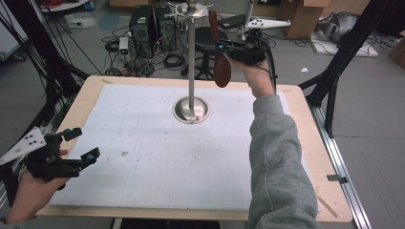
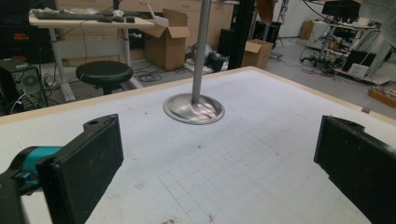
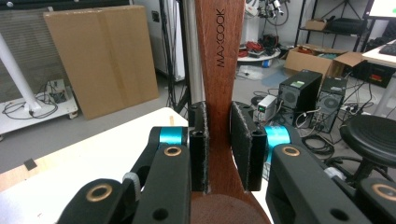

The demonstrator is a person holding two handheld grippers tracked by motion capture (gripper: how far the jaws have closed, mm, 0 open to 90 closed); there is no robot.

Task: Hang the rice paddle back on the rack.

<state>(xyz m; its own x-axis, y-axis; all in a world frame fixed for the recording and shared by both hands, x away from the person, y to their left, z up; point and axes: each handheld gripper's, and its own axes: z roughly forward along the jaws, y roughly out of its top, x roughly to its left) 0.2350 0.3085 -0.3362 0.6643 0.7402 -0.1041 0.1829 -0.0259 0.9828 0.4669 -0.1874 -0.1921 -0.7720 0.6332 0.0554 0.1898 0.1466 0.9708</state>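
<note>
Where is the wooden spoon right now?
The wooden spoon is up in the air at the far side of the table, clamped in the right gripper, hanging bowl-down just right of the metal stand.

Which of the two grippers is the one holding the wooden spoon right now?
The right gripper, raised beside the stand, clamps the wooden spoon by its handle; the left gripper sits open over the table.

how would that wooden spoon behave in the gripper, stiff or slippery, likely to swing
The wooden spoon looks rigid: it hangs straight with no bend. The right gripper clamps only its narrow neck, with the bowl below, so it may pivot if nudged against the metal stand. The smooth finish could let it slip, though the flared bowl should catch.
</note>
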